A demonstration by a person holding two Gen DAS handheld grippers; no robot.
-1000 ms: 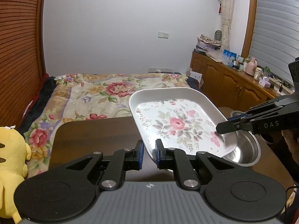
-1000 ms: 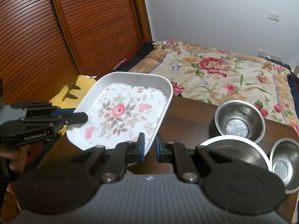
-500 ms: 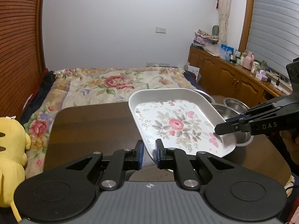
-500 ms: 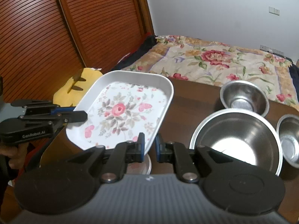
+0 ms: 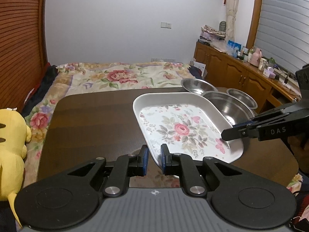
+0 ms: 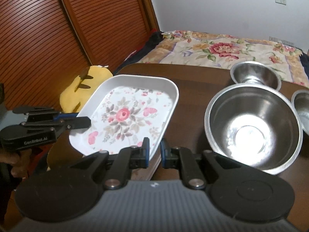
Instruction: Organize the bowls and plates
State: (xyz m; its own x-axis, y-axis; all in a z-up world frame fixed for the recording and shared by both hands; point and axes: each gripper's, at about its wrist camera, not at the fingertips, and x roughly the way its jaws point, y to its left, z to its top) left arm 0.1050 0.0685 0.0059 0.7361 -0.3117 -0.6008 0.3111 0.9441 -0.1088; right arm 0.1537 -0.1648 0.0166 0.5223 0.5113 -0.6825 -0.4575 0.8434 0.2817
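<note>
A white rectangular plate (image 5: pixel 181 129) (image 6: pixel 123 116) with a rose pattern hangs slightly tilted, low over the dark wooden table (image 5: pixel 92 119) (image 6: pixel 193 89). My left gripper (image 5: pixel 154 159) is shut on its near corner. From the opposite side, my right gripper (image 6: pixel 154 154) is shut on the rim. Each gripper also shows in the other's view, the right gripper (image 5: pixel 231 133) and the left gripper (image 6: pixel 85 121), clamped on the plate's edge. A large steel bowl (image 6: pixel 251 123) (image 5: pixel 227 104) stands beside the plate. Two small steel bowls (image 6: pixel 255 73) (image 6: pixel 303 106) stand behind it.
A yellow plush toy (image 5: pixel 11 145) (image 6: pixel 85 85) lies off the table's left side. A bed with a flowered cover (image 5: pixel 115 75) is beyond the far edge. A wooden cabinet (image 5: pixel 241 73) with bottles lines the right wall. Slatted wooden doors (image 6: pixel 58 29) stand at left.
Both grippers have carried the plate downward, closer to the table. More of the tabletop shows, and the large bowl looks bigger and nearer in the right wrist view.
</note>
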